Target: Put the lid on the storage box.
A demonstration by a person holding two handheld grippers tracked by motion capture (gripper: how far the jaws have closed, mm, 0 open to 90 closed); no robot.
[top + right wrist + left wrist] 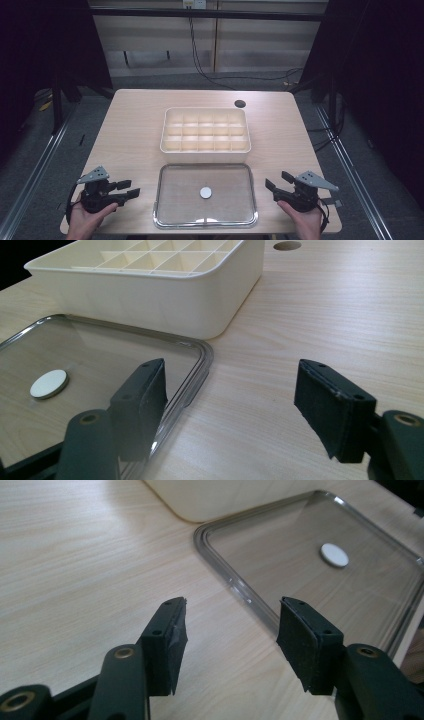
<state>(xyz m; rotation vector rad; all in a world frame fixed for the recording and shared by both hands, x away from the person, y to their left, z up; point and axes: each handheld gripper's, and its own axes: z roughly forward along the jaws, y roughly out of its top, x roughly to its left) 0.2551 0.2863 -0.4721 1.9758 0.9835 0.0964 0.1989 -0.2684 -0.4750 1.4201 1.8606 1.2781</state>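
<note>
Currently, lid: the clear rectangular glass lid with a rounded rim and a small white round disc at its middle (pixel 205 195) lies flat on the pale wooden table (pixel 130 130), at the near edge, just in front of the cream plastic box divided into small compartments (pixel 205 130), close to it
Left gripper: the left gripper (pixel 131 191) hovers off the lid's left edge with its jaws spread apart, holding nothing; in the left gripper view the lid rim (pixel 235 582) lies just past the jaws
Right gripper: the right gripper (pixel 276 182) sits off the lid's right edge, jaws likewise wide and empty; in the right gripper view one jaw overlaps the lid's corner (pixel 197 370)
Slip risk: smooth glass with a thin rim gives the pads little to bite, so a shallow pinch could let it slide out
Tilt risk: lifting one side sooner than the other would tip the lid and let it knock the box wall (pixel 165 305)
Edge risk: the lid lies near the table's front edge, so a push instead of a grip could send it off
Seating risk: set down askew, the lid would likely ride on the box rim rather than drop into place
Writing: no brand, label or lettering can be read on lid, box or table
Hole: a dark round hole (pixel 240 103) sits in the tabletop beyond the box
</note>
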